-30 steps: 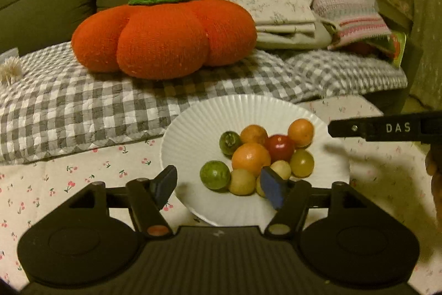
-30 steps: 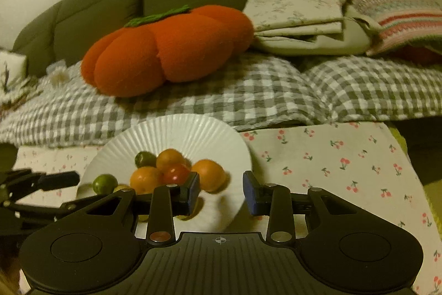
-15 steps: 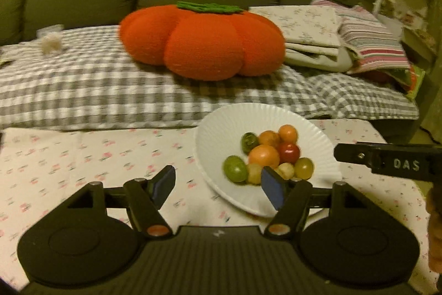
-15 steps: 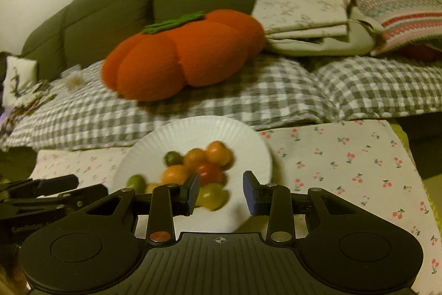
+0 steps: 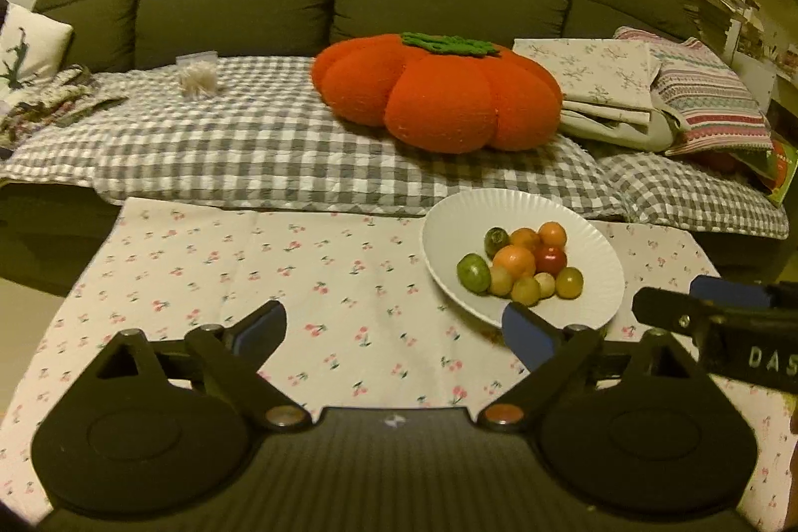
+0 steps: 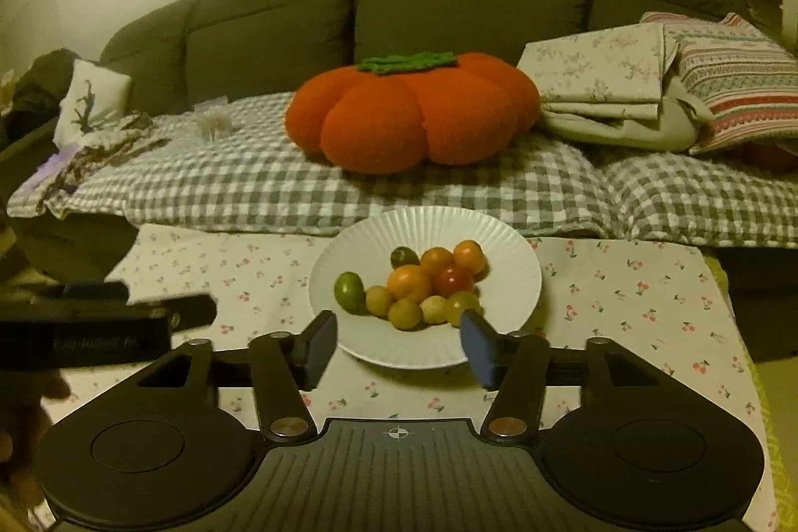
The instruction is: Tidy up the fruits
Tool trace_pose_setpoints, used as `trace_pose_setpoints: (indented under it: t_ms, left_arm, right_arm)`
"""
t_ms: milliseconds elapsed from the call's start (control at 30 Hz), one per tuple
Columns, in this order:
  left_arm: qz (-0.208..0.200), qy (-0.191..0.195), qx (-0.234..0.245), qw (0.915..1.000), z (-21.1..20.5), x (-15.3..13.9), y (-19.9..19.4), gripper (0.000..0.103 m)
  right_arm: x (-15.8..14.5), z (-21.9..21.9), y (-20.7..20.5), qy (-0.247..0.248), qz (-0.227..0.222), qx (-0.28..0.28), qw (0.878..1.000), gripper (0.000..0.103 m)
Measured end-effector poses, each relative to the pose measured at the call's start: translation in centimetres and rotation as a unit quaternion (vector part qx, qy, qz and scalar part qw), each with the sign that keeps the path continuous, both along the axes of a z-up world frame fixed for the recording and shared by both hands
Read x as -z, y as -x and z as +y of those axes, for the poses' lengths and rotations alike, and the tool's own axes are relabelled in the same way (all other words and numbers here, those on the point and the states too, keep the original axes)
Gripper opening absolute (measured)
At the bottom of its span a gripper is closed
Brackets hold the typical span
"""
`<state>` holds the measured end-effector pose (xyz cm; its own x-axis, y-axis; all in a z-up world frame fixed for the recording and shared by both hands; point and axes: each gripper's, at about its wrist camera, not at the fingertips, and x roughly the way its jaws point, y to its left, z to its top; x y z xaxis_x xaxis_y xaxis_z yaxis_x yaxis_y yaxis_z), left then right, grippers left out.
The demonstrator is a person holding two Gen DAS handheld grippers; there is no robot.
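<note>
Fruits (image 6: 416, 285), small, mixed green, orange, red and yellow: heaped on white plate (image 6: 518, 282) on cherry-print cloth (image 5: 319, 277), near sofa. Left gripper (image 5: 396, 330): spread wide, empty, drawn back since earlier, plate now to its right. Right gripper (image 6: 399, 345): formerly narrow, now parted, empty, before plate's near rim.

Both grippers hang low over the near side of the white plate (image 6: 518, 282). The left gripper (image 5: 394, 332) gapes wide, left of the plate. The right gripper (image 6: 399, 345) is spread too, straddling its near rim, holding nothing.
</note>
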<state>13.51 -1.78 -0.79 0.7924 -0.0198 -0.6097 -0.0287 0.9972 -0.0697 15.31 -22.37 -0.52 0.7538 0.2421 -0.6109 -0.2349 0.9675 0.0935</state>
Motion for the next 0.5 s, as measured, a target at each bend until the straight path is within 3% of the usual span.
trace_pose_setpoints:
  t_ms: [333,500]
  left_arm:
    - [-0.004,-0.012,-0.046,0.9989,1.0,0.5,4.1,0.101]
    - [0.013,-0.004,-0.04,0.9991,0.8,1.1,4.7,0.101]
  right_arm:
    - [0.1,0.2,2.7,-0.008,0.022,0.018,1.0,0.074]
    - [0.2,-0.3,4.6,-0.007,0.025,0.034,0.999,0.08]
